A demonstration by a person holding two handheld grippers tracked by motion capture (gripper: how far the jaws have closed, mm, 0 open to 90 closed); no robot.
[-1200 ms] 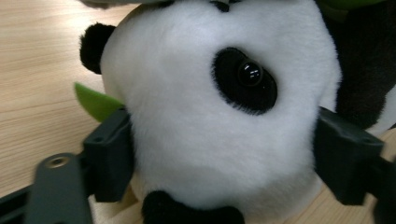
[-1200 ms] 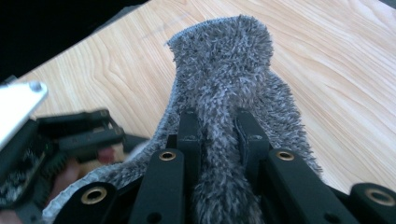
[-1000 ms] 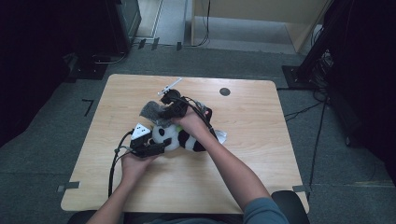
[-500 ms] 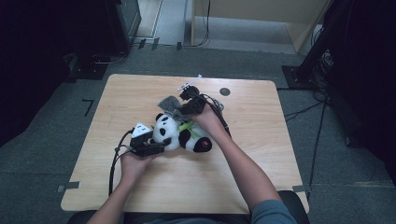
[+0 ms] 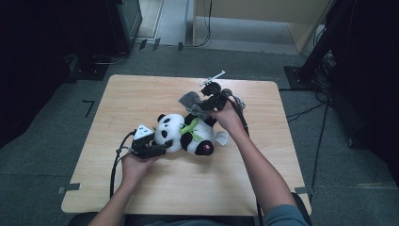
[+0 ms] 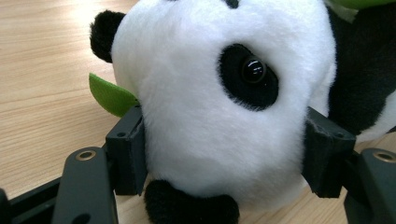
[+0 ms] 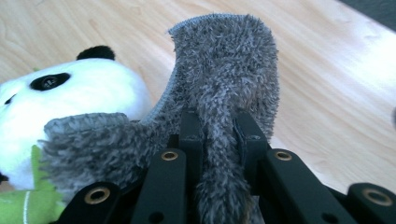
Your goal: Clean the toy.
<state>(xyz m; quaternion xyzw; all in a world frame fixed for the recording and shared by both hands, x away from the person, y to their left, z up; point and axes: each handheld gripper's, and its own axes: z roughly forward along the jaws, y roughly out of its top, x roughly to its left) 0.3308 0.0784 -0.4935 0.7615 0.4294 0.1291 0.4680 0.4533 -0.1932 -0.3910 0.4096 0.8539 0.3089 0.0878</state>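
1. Grey fleece cloth sits pinched between the right fingers. They are closed narrow on a fold of it, and the rest fans up above them.
2. The left fingers press on either side of the plush panda at its white head. They have just been closing, with the head between them, and the pile bulges around both pads.
3. Moving outward in the high view, we see the cloth lifted just beyond the panda, near its far side. We cannot tell whether a corner touches the toy.
4. The panda lies on its side at the middle of the wooden counter, head towards the left fingers, with a green leaf at its cheek.
5. We judge the work well along, because the cloth looks free of the toy and the toy is pinned in place.
6. What seems left is to carry the cloth clear, set it down on the counter, and then let go of the head.
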